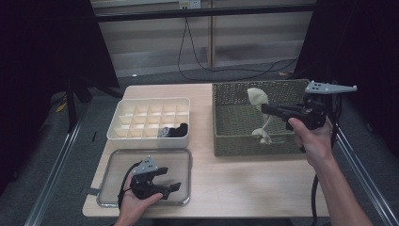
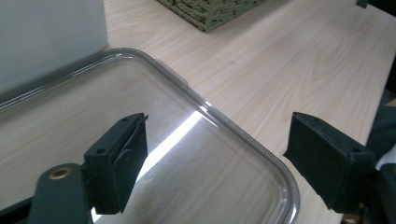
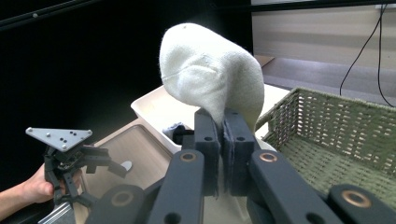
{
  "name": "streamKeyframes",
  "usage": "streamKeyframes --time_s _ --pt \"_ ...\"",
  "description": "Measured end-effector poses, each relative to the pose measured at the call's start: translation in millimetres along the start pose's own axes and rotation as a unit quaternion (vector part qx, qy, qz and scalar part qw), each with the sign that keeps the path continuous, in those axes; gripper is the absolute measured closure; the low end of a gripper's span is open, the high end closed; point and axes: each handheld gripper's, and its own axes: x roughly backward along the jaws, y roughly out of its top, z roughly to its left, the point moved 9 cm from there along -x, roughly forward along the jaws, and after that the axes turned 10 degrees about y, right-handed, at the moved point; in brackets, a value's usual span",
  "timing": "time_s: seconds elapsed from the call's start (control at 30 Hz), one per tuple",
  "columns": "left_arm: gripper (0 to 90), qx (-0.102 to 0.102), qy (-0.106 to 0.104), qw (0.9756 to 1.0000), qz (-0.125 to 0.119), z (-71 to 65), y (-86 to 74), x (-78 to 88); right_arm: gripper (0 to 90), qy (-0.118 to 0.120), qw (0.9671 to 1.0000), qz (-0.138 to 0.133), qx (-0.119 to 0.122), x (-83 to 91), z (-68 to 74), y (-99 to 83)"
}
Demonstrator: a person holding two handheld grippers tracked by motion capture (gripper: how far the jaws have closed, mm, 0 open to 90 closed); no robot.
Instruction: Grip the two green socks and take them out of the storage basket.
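My right gripper (image 1: 266, 108) is shut on a cream sock (image 1: 258, 97), held up over the green woven basket (image 1: 235, 147). The sock's loose end hangs down into the basket. In the right gripper view the sock (image 3: 210, 74) bulges above the closed jaws of the right gripper (image 3: 223, 128). My left gripper (image 1: 170, 179) stands open over a clear plastic lid (image 1: 187, 157) at the table's front left. In the left gripper view the left gripper (image 2: 217, 154) has nothing between its jaws, and the lid (image 2: 261, 149) lies under them.
A white divided organiser box (image 1: 150, 139) sits behind the lid, with dark socks (image 1: 174, 130) in a front compartment. Bare wooden table lies between the lid and the basket. Black curtains and cables stand beyond the table's far edge.
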Motion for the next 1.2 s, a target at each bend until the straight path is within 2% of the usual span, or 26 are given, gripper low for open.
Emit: streamKeyframes --time_s 0.2,0.4,0.53,0.6,0.67,0.7,0.73,0.9,0.97,1.03,1.07,1.1,1.13,1.2 --pt "21.1 0.002 0.003 1.0 -0.009 -0.2 2.2 2.4 86.4 0.004 1.0 0.003 0.0 3.9 10.9 -10.0" --pt "23.1 -0.006 0.006 0.9999 -0.009 -5.1 3.9 1.9 86.4 0.012 0.9998 0.013 0.004 2.1 21.3 -22.6" --pt "23.7 -0.019 0.001 0.9998 -0.006 -8.9 4.2 1.7 86.4 0.015 0.9996 0.023 0.006 -0.7 27.4 -36.4" --pt "23.9 -0.023 -0.001 0.9997 -0.003 -9.7 4.6 0.3 86.4 0.018 0.9995 0.026 0.002 -3.5 27.8 -48.6" --pt "23.9 -0.021 0.0 0.9998 -0.003 -9.2 5.4 -0.4 86.4 0.021 0.9994 0.026 -0.004 -4.7 27.5 -53.2" --pt "24.4 -0.019 -0.001 0.9998 -0.005 -9.4 5.8 -0.2 86.4 0.023 0.9991 0.033 -0.01 -8.2 26.9 -63.5" --pt "24.4 -0.019 -0.001 0.9998 -0.005 -9.4 5.8 -0.2 86.4 0.023 0.9991 0.033 -0.01 -8.2 26.9 -63.5" --pt "24.4 -0.021 -0.003 0.9998 0.0 -8.5 5.3 -2.4 86.4 0.025 0.9982 0.05 -0.024 -16.2 23.9 -88.4" --pt "24.3 -0.019 -0.003 0.9998 -0.002 -8.1 6.9 -3.3 86.4 0.015 0.9977 0.064 -0.018 -18.9 21.8 -97.1" --pt "24.2 -0.022 -0.008 0.9997 -0.005 -8.6 8.6 -1.9 86.4 0.019 0.9969 0.073 -0.023 -21.6 21.3 -107.0" --pt "24.0 -0.007 -0.016 0.9998 -0.008 -8.8 9.7 -1.1 86.4 0.022 0.9965 0.076 -0.026 -22.4 21.0 -110.3" --pt "22.7 -0.007 -0.016 0.9998 -0.008 -8.8 9.7 -1.1 86.4 0.022 0.9965 0.076 -0.026 -22.4 21.0 -110.3" --pt "22.7 0.005 -0.032 0.9994 -0.012 -10.8 11.5 1.2 86.4 0.021 0.9962 0.079 -0.028 -23.5 20.5 -113.8" --pt "21.9 -0.002 -0.029 0.9993 -0.023 -13.5 15.5 6.1 86.4 0.023 0.9953 0.088 -0.033 -26.1 19.4 -123.0"
